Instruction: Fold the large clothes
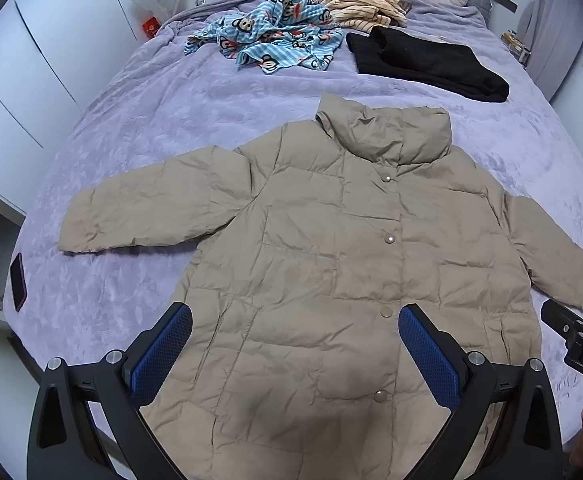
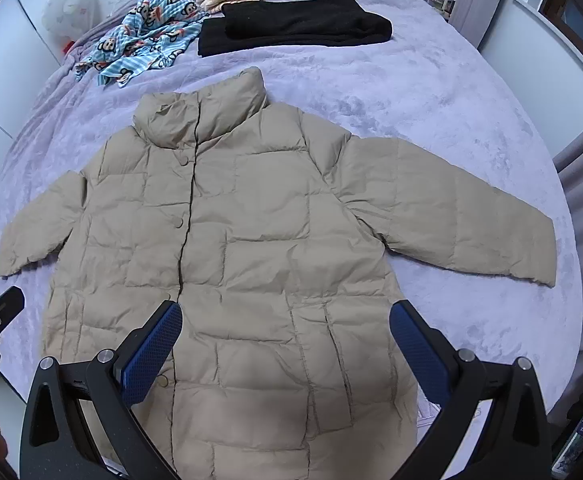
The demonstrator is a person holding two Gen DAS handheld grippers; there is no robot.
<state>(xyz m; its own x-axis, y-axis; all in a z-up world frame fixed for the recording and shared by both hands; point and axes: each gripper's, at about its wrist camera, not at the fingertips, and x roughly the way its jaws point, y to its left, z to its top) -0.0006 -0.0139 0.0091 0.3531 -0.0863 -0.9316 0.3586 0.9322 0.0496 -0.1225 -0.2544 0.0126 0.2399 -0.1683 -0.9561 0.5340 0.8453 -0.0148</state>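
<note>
From the left wrist camera, the left tool point(image 1: 295, 344) hangs over the lower front of a beige padded jacket point(image 1: 331, 264) with its blue pads spread wide and nothing between them. The jacket lies flat and face up on the bed point(image 1: 171, 112), buttoned, collar pointing away and hem toward the tool, so its long axis runs straight ahead. One sleeve point(image 1: 143, 212) reaches out to the left, well clear of the body; this sleeve is on the left tool's side. A phone point(image 1: 18, 282) lies near the bed's left edge. The right tool point(image 1: 571, 324) shows at the right edge.

From the right wrist camera, the right tool point(image 2: 285, 340) is likewise spread and empty above the jacket's hem half. The other sleeve point(image 2: 471, 216) stretches out to the right, nearer this tool. A folded black garment point(image 2: 299, 26) sits beyond the collar. Probably each sleeve gets folded inward by the tool on its own side.
</note>
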